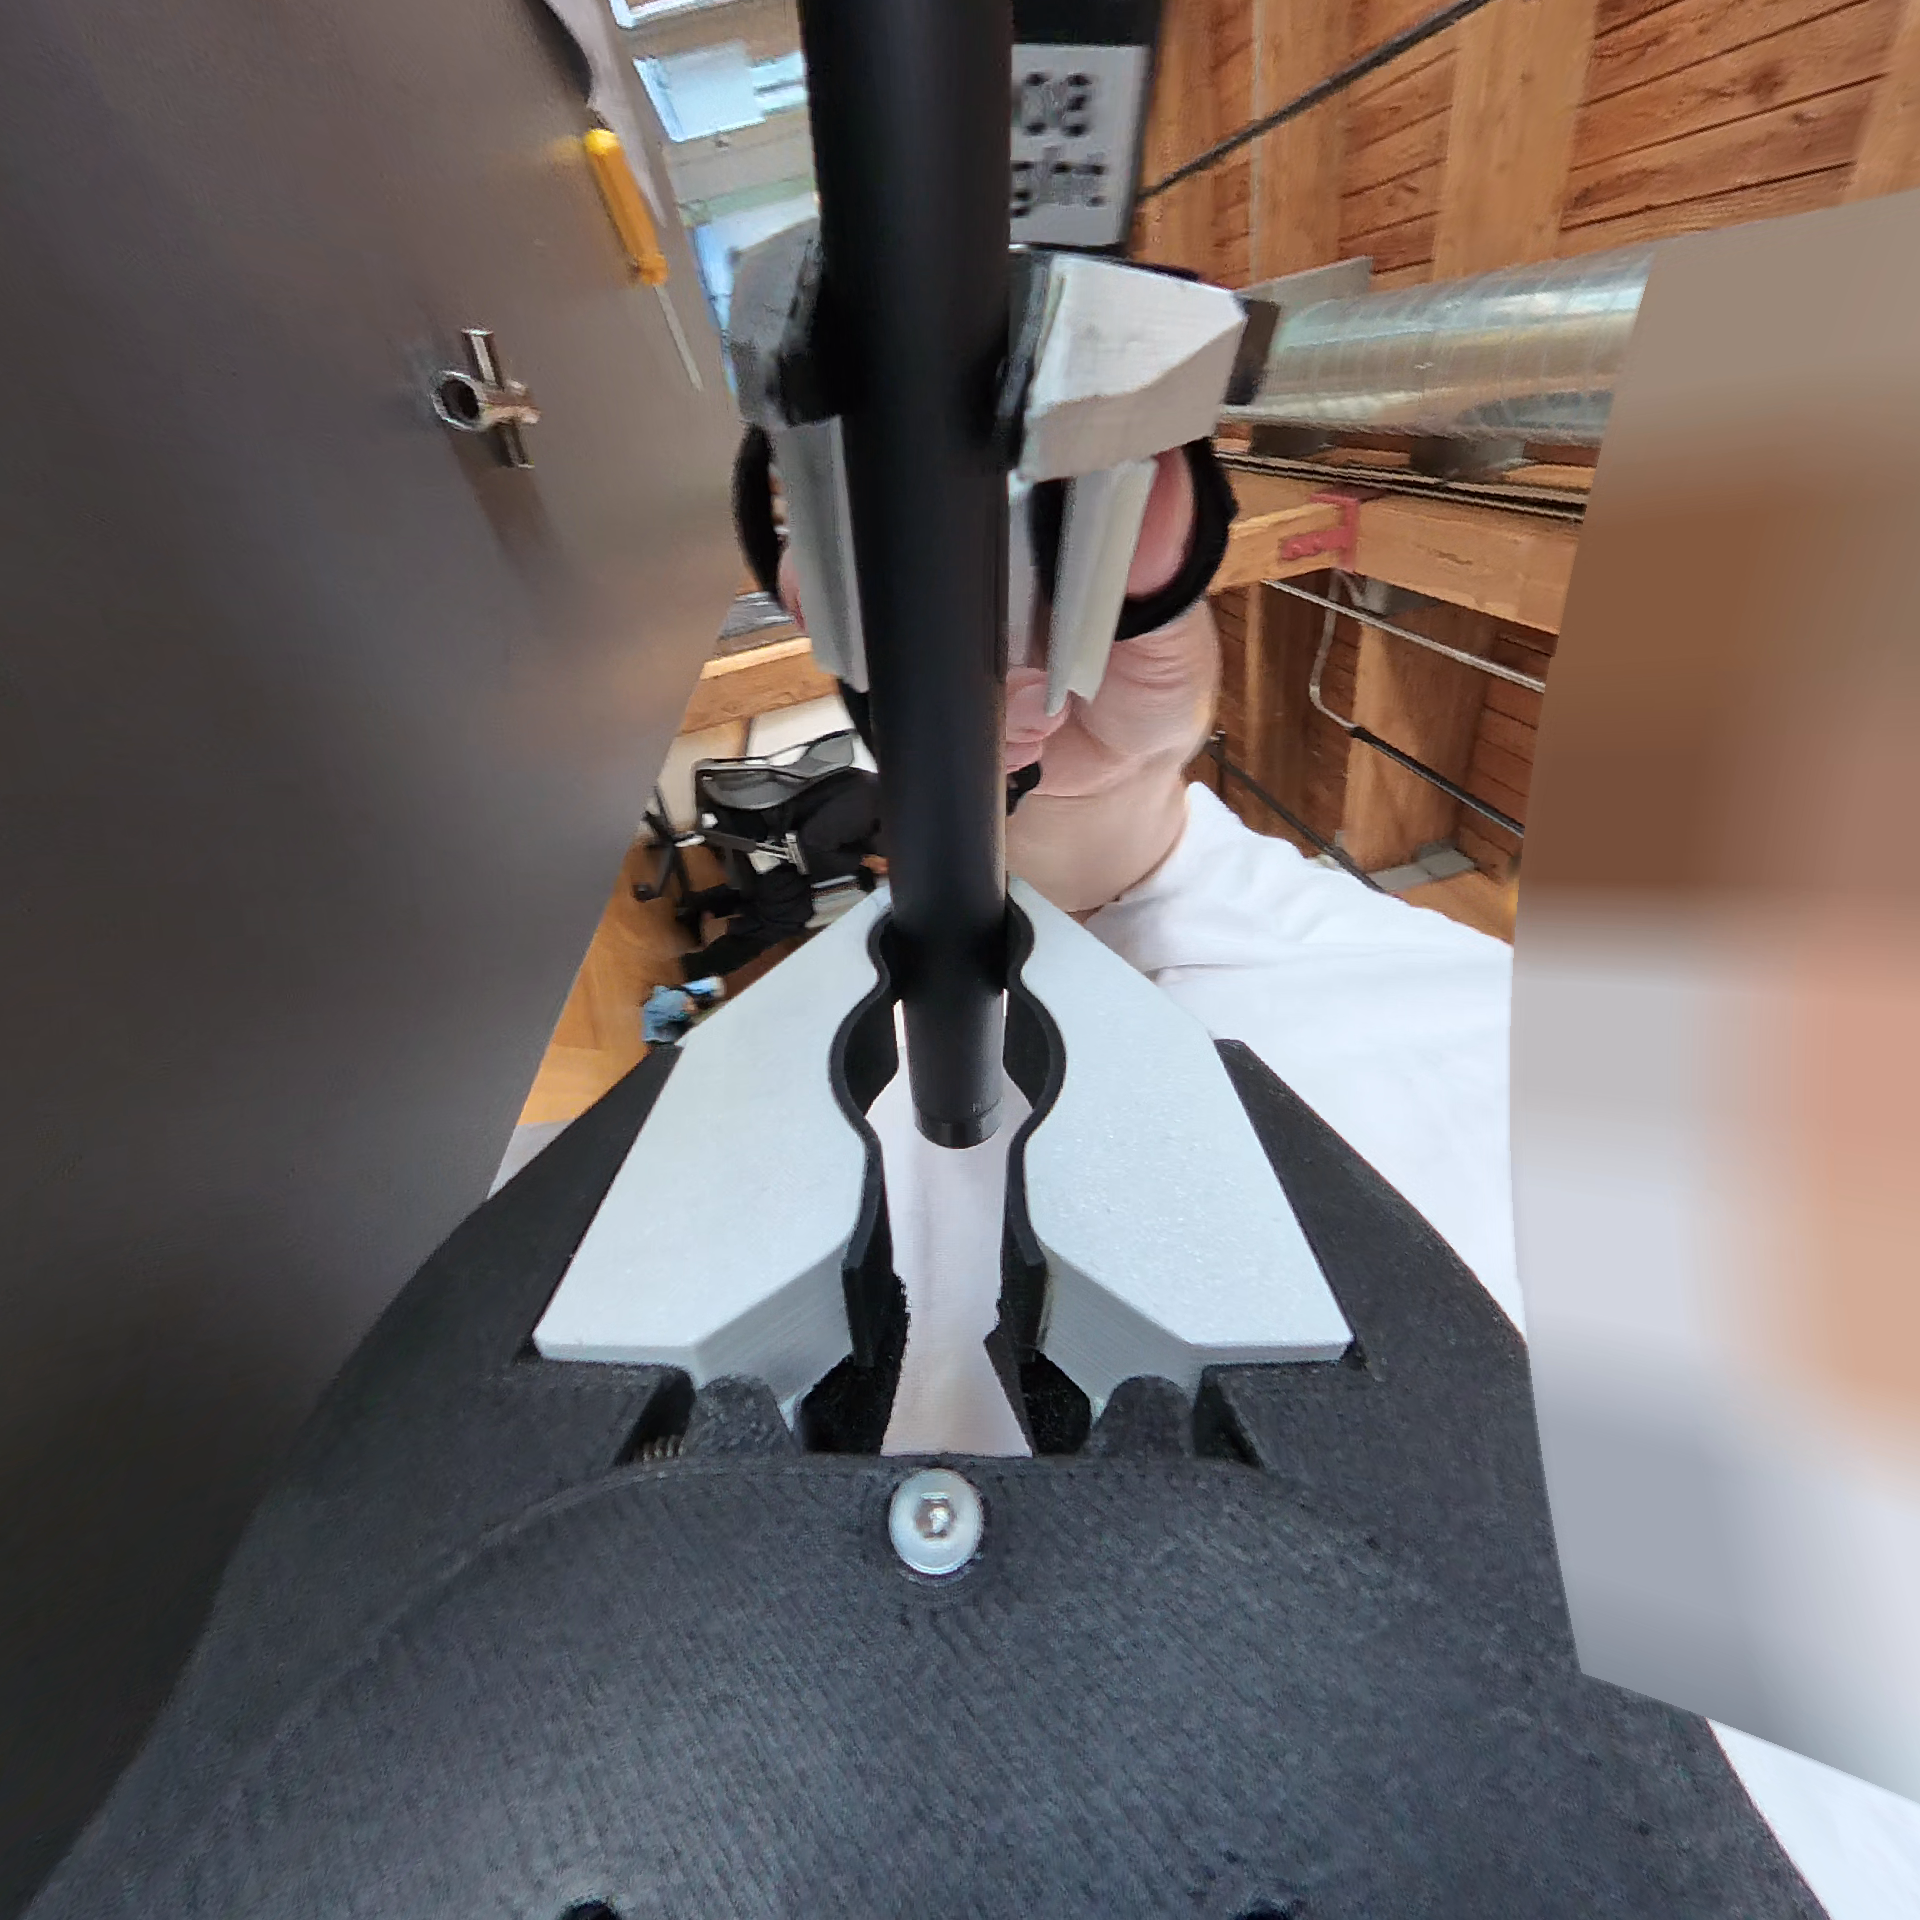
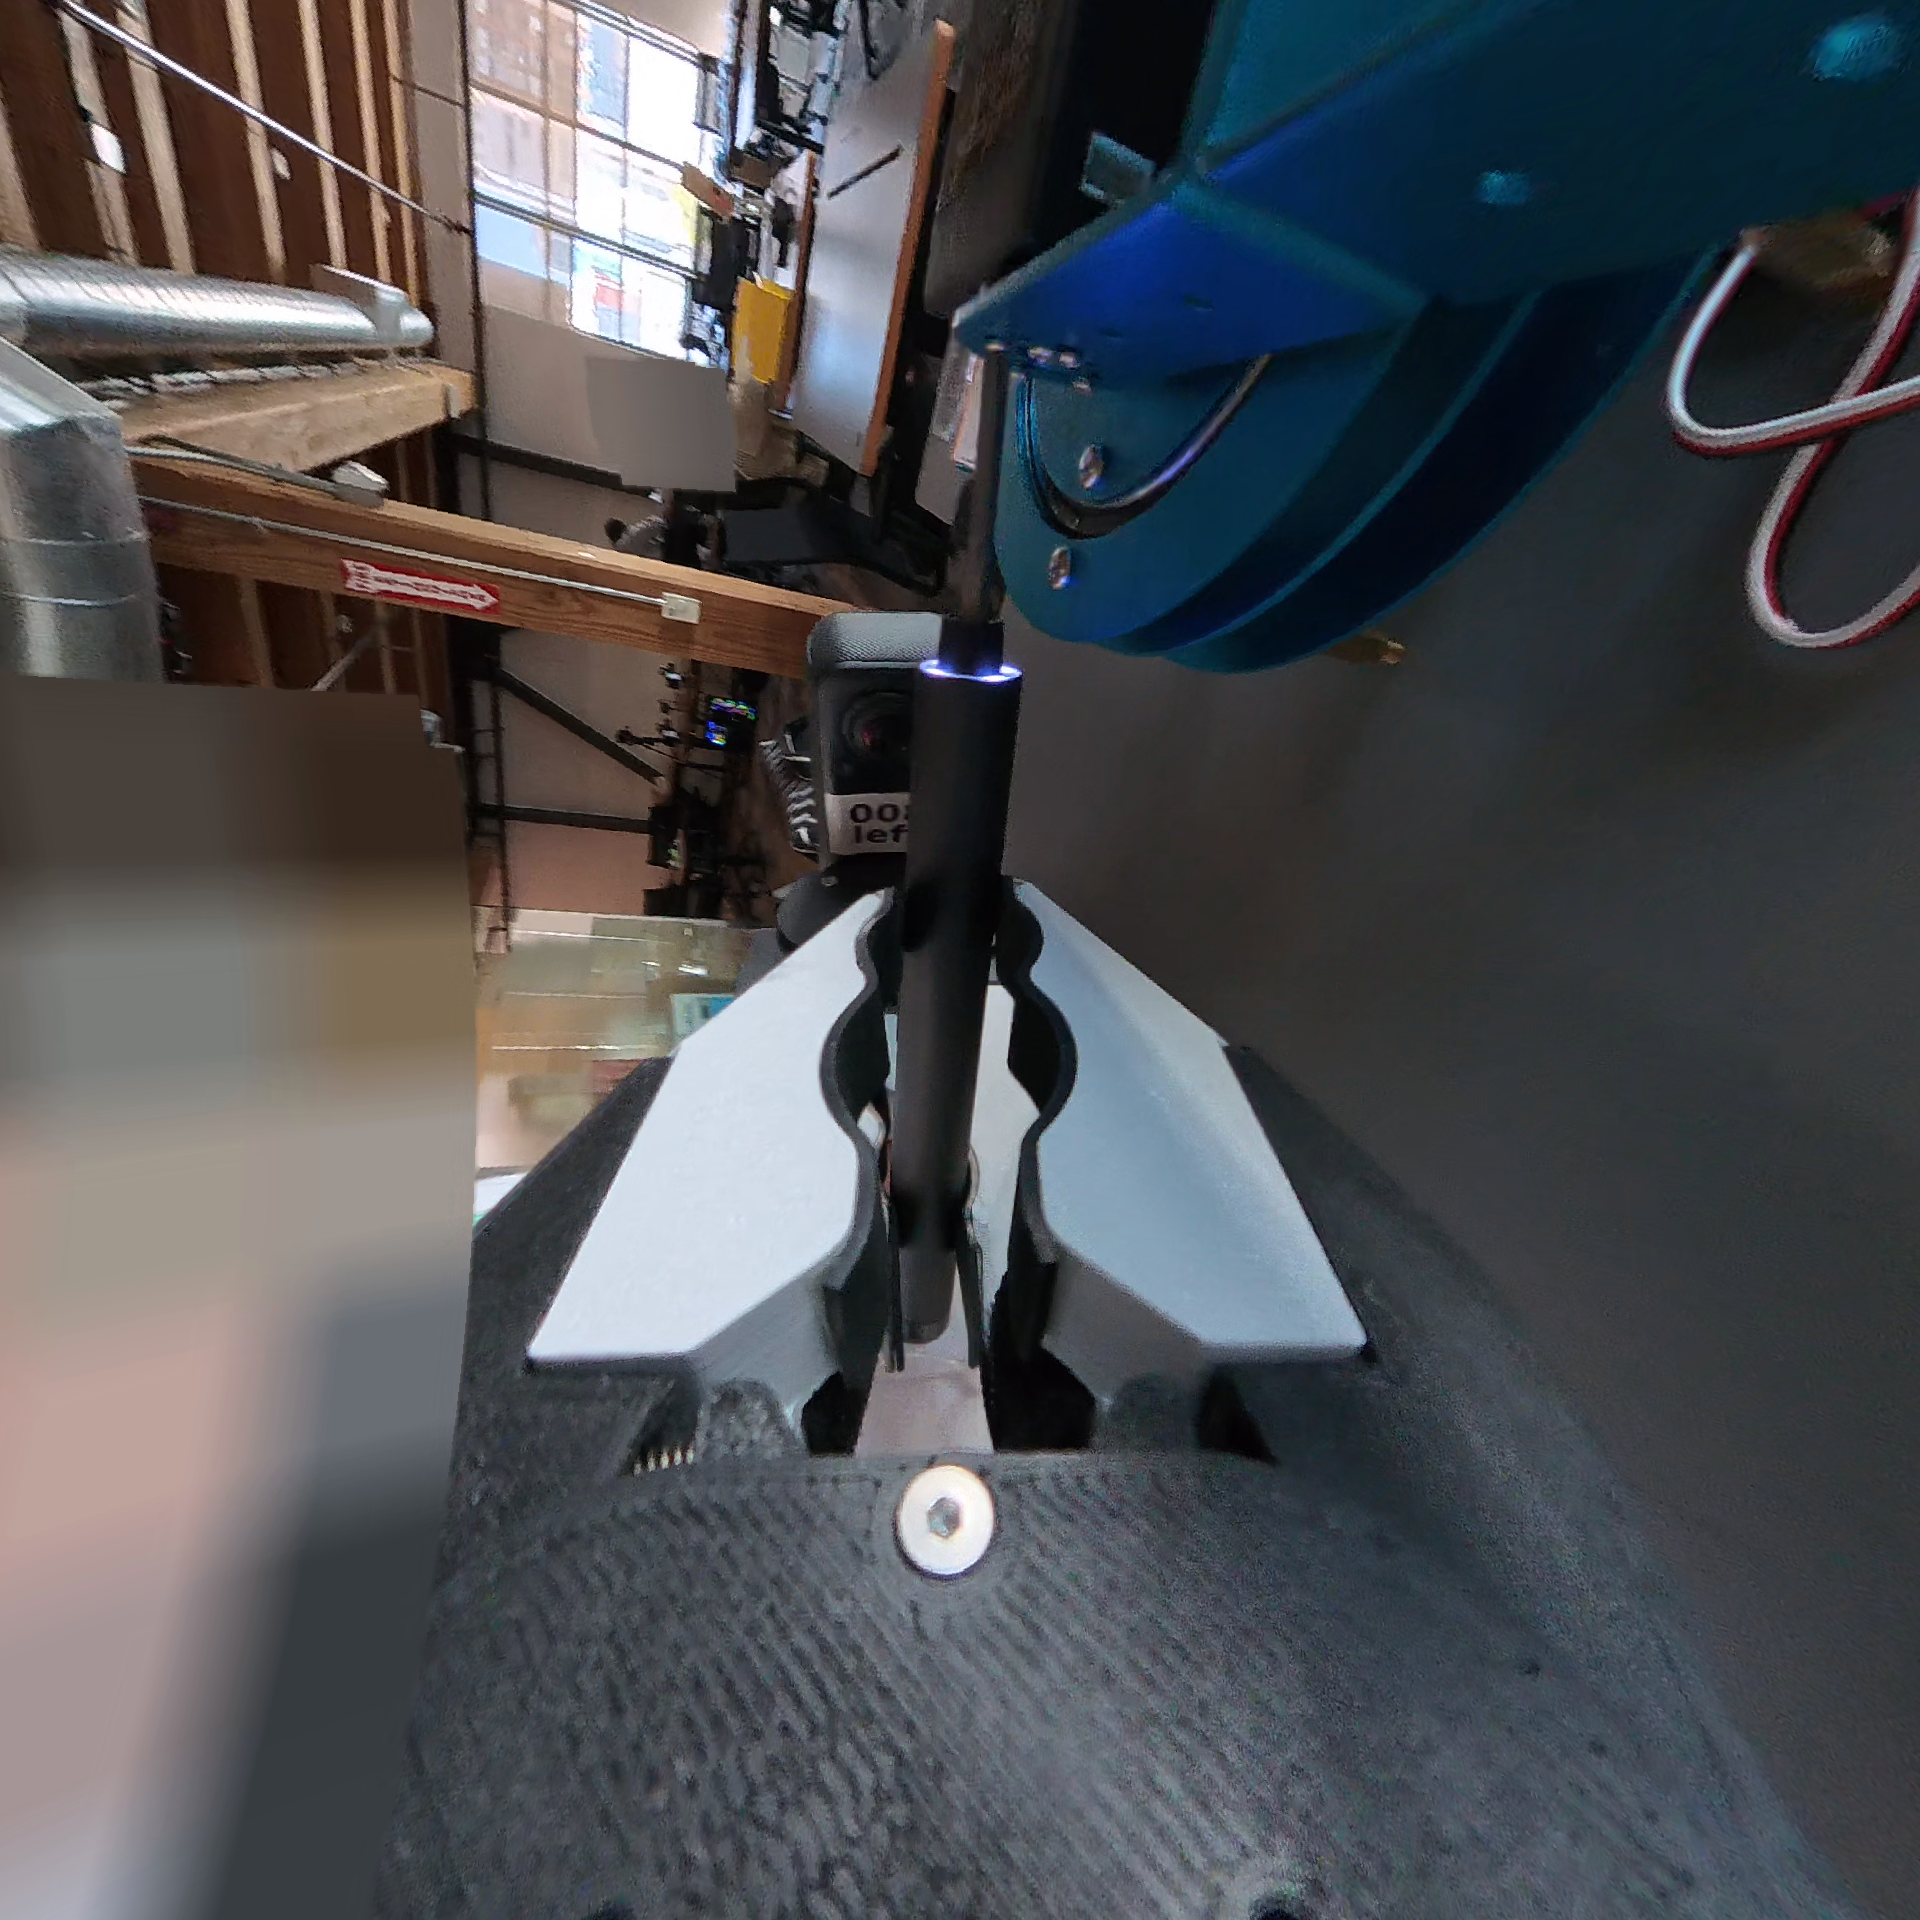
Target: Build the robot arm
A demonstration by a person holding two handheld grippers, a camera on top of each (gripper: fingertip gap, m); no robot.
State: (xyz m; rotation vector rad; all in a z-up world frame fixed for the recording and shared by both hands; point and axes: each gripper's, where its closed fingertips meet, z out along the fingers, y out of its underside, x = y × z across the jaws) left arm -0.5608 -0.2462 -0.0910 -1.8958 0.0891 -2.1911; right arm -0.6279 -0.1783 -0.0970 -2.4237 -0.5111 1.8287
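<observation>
The electric screwdriver (image 2: 951, 956) is showing matte black, with a blue-white ring glowing at its collar. The left gripper (image 1: 951, 940) and right gripper (image 2: 951, 935) are wearing pale grey fingers on black textured bodies. The blue plate assembly (image 2: 1299, 343) is gleaming metallic, trailing red-and-white wires (image 2: 1787, 416). A yellow-handled screwdriver (image 1: 623, 208) is lying on the dark grey surface (image 1: 260, 623).

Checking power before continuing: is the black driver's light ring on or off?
On: a blue-white ring glows at the black driver's front end, just behind its thin bit, in the right wrist view.
</observation>
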